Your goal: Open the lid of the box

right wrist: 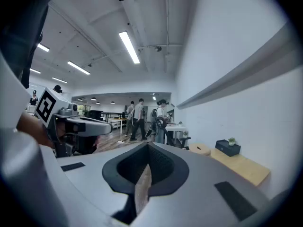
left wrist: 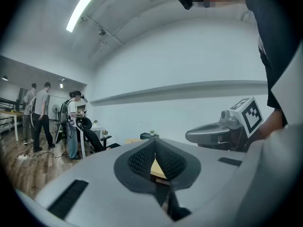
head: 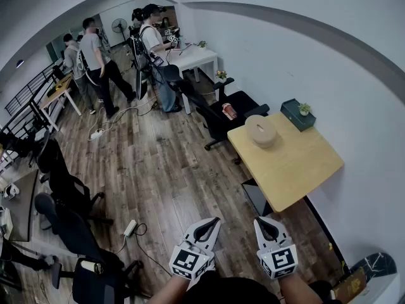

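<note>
A round beige box with its lid on sits on the light wooden table by the right wall. A dark teal box carrying a small plant stands at the table's far corner. Both grippers hang low and close to my body, well short of the table. My left gripper is shut with nothing in it, and so is my right gripper. In the right gripper view the round box and the dark box lie far ahead past the closed jaws. The left gripper view looks past its closed tips at the wall.
A black office chair stands at the table's far side, and more chairs line the left. Several people stand at the back by a white desk. Power strips and cables lie on the wooden floor.
</note>
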`<state>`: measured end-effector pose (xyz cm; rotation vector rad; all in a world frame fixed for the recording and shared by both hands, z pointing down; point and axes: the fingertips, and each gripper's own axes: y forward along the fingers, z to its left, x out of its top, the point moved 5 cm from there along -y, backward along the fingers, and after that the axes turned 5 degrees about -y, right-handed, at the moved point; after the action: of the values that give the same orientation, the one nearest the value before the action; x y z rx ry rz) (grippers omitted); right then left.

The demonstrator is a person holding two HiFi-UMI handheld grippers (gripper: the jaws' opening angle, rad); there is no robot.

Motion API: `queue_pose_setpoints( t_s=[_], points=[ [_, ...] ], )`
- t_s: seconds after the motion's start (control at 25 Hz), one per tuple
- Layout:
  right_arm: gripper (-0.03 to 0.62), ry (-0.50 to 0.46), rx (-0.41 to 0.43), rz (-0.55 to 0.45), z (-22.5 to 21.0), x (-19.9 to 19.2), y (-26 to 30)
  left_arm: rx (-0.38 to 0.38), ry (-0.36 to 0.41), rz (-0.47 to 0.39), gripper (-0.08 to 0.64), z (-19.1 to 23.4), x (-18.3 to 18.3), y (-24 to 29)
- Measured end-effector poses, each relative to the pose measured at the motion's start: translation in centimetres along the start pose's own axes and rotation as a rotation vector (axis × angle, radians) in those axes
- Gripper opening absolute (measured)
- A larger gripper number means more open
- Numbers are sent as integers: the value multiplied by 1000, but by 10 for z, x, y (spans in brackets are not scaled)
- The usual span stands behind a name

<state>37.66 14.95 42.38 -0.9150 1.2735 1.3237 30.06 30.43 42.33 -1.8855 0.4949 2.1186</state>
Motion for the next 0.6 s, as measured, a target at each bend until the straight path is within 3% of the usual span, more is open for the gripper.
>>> queue_pose_setpoints(
  t_s=[0.16, 0.48, 0.6],
  points=[
    [18, 3, -4, -22, 1, 10, -1, 20, -49, -2, 18, 2, -4, -10],
    [18, 26, 3, -26, 7, 11, 6, 43, -64, 20, 18, 4, -15, -31],
    [18, 59, -20, -83, 4, 16, 6, 49, -64, 18, 18, 12, -15, -33]
  ],
)
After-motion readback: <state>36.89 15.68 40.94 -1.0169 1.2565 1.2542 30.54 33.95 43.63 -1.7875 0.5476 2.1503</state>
